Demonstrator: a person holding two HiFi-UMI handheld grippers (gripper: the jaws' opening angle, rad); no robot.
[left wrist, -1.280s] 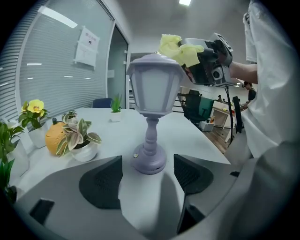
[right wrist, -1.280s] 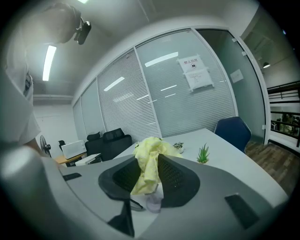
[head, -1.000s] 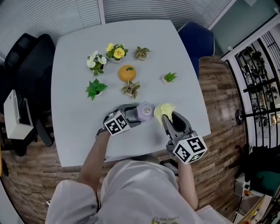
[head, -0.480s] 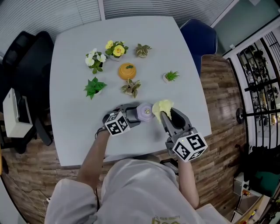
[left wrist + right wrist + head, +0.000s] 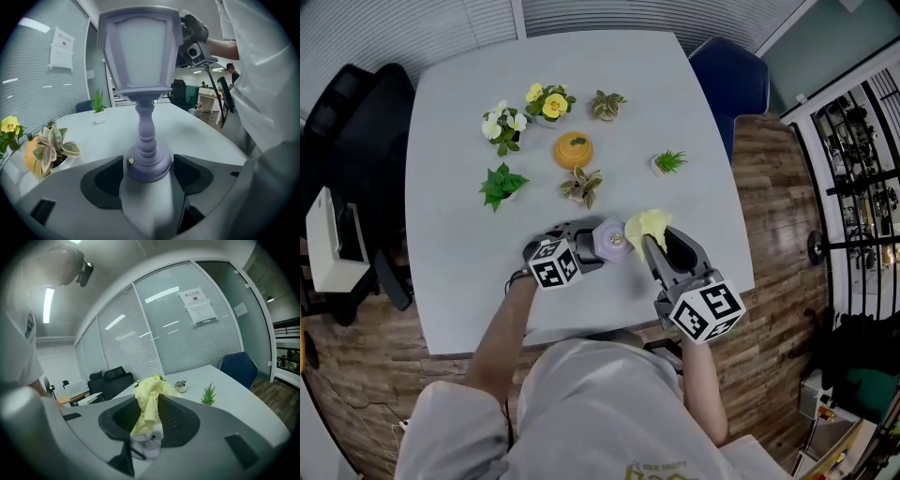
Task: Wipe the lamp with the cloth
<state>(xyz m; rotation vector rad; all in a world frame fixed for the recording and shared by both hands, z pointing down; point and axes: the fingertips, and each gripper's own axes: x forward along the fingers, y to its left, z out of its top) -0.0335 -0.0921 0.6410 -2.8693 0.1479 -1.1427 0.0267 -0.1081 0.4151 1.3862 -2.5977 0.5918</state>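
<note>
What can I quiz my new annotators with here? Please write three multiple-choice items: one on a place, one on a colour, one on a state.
1. Where does the lamp stand?
A. on a chair
B. on the table, its base between the jaws of the left hand-held gripper
C. on the floor

2. What colour is the cloth?
A. blue
B. white
C. yellow

3. What state is the right hand-held gripper in?
A. shut on the cloth
B. open and empty
C. shut on a plant pot

Answers:
1 B: the left gripper view shows the lilac base on the tabletop between the two pads.
2 C: the cloth is pale yellow in both the head view and the right gripper view.
3 A: the right gripper view shows the cloth pinched between the jaws and bunched above them.
</note>
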